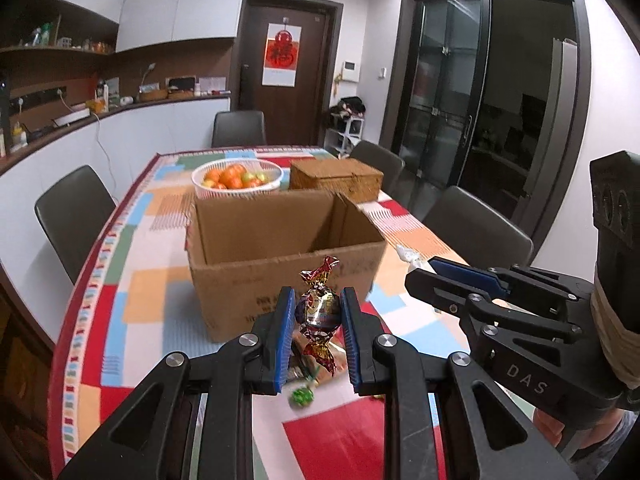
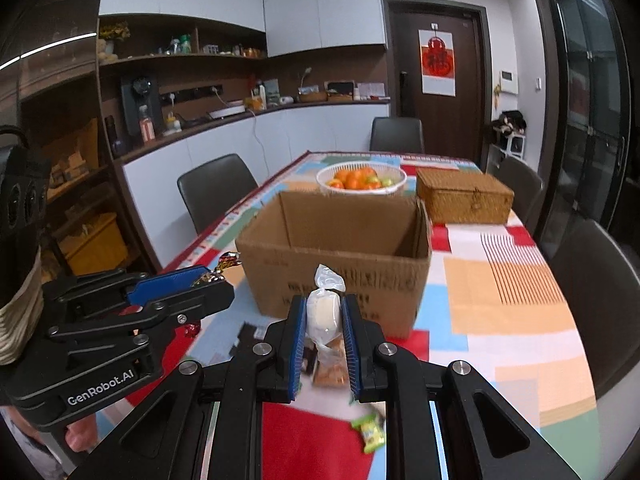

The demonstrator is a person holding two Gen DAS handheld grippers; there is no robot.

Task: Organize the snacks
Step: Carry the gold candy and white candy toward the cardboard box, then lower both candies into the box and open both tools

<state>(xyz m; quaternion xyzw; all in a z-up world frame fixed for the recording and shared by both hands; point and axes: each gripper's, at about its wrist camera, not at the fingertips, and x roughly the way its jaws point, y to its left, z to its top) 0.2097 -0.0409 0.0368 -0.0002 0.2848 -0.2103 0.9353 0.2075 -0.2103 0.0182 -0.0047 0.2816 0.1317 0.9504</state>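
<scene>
My left gripper (image 1: 317, 312) is shut on a foil-wrapped candy (image 1: 318, 312), red, gold and purple, held above the table in front of an open cardboard box (image 1: 280, 264). My right gripper (image 2: 324, 316) is shut on a white snack in a clear wrapper (image 2: 323, 312), also held in front of the box (image 2: 340, 268). The right gripper shows at the right of the left wrist view (image 1: 432, 276), and the left gripper at the left of the right wrist view (image 2: 208, 280). Loose snacks lie on the tablecloth below: a green candy (image 1: 302, 396), a green packet (image 2: 370, 432) and a brown packet (image 2: 330, 372).
A white basket of oranges (image 1: 238, 178) and a closed wicker box (image 1: 336, 180) stand behind the cardboard box. Dark chairs (image 1: 72, 216) surround the table with its patchwork cloth (image 1: 132, 300). A counter and shelves run along the left wall.
</scene>
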